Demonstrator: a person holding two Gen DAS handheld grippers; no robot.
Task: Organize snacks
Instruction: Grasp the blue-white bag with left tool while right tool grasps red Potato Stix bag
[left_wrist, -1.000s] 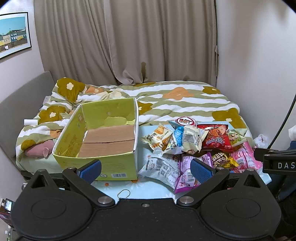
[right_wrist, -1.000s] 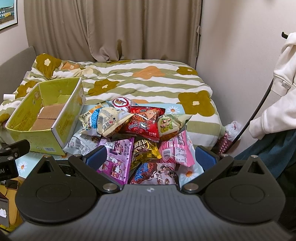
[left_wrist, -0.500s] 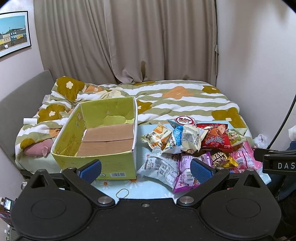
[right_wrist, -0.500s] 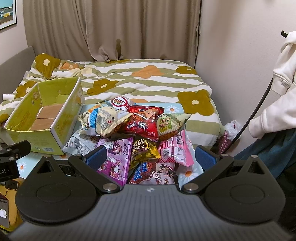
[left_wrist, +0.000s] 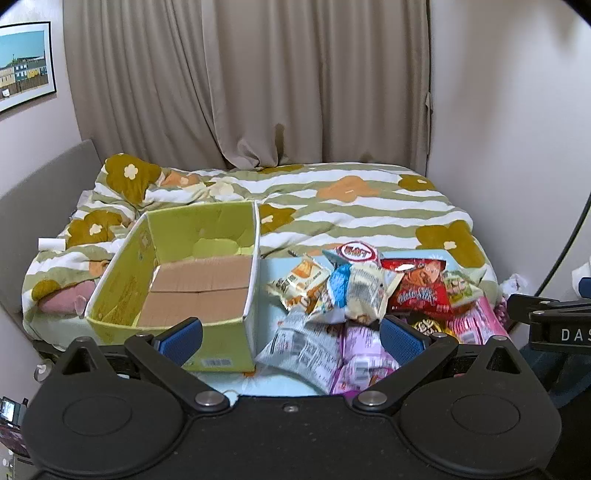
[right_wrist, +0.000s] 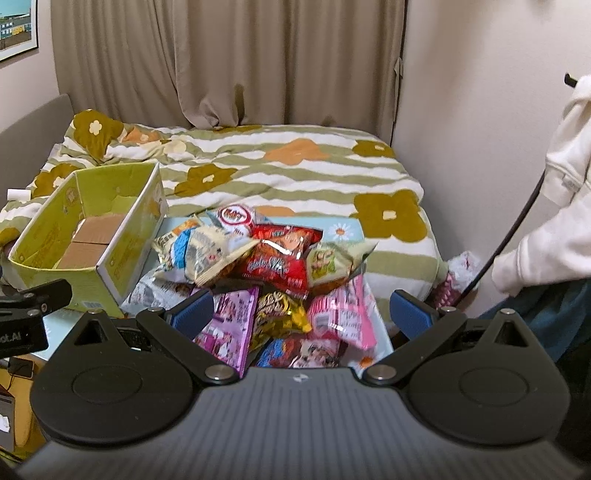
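Observation:
A heap of snack packets lies at the foot of the bed: a red bag (left_wrist: 417, 291) (right_wrist: 280, 258), a white and blue bag (left_wrist: 354, 291) (right_wrist: 199, 251), a purple pack (right_wrist: 229, 325), a pink pack (right_wrist: 343, 314) and a grey-white pack (left_wrist: 303, 347). Left of the heap stands an empty green cardboard box (left_wrist: 177, 266) (right_wrist: 88, 236) with a brown floor. My left gripper (left_wrist: 291, 334) hovers open before the box's near right corner and the heap. My right gripper (right_wrist: 303, 314) hangs open above the near side of the heap. Neither holds anything.
The bed carries a striped flowered duvet (left_wrist: 332, 199). Curtains (left_wrist: 258, 81) hang behind it and a wall (right_wrist: 480, 110) stands to the right. A person's white sleeve (right_wrist: 554, 221) and a black cable (right_wrist: 517, 225) are at the right edge.
Both grippers have drifted slightly toward the bed, so the box and the snack heap look a little nearer and lower. Both stay open and nothing was picked up.

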